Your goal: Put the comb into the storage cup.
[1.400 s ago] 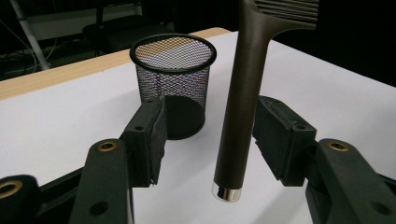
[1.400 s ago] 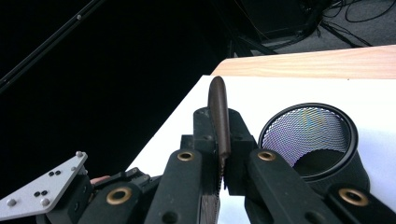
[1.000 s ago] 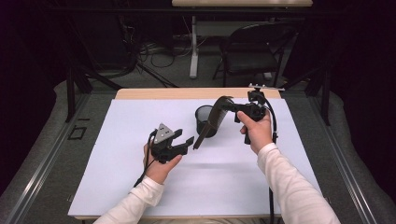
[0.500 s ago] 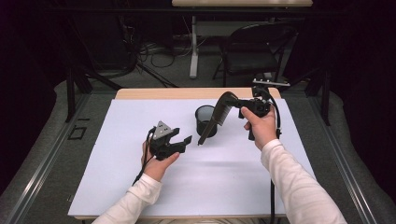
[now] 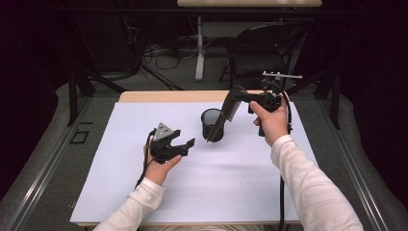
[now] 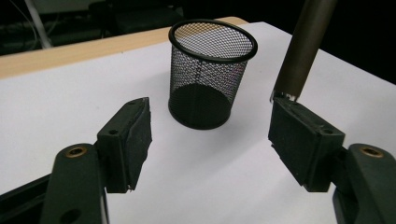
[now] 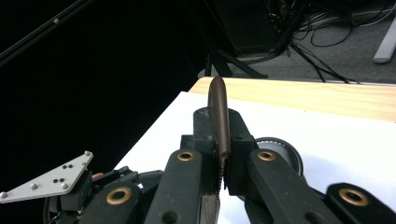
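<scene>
A dark comb (image 5: 225, 113) with a long brownish handle (image 6: 303, 46) is pinched between the jaws of my right gripper (image 5: 236, 98), which is shut on it. It slants down to the left, and its low end hangs in front of a black mesh cup (image 5: 212, 124). The cup (image 6: 210, 70) stands upright on the white sheet and looks empty. My left gripper (image 5: 185, 146) is held left of the cup, pointing at it. Its jaws have just been opening and stand open, with nothing between the pads (image 6: 135, 140). In the right gripper view the comb (image 7: 218, 112) runs straight out from the shut jaws (image 7: 222, 172).
A white sheet (image 5: 240, 192) covers the table, with a bare wooden strip (image 5: 168, 96) along the far edge. Behind the table stand a dark chair (image 5: 260, 48), a table leg and floor cables. Dark rails run along both sides.
My right hand has lifted and drifted right with the comb, raising its low end by the cup. My left gripper's jaws have spread wider; that hand stayed in place.
</scene>
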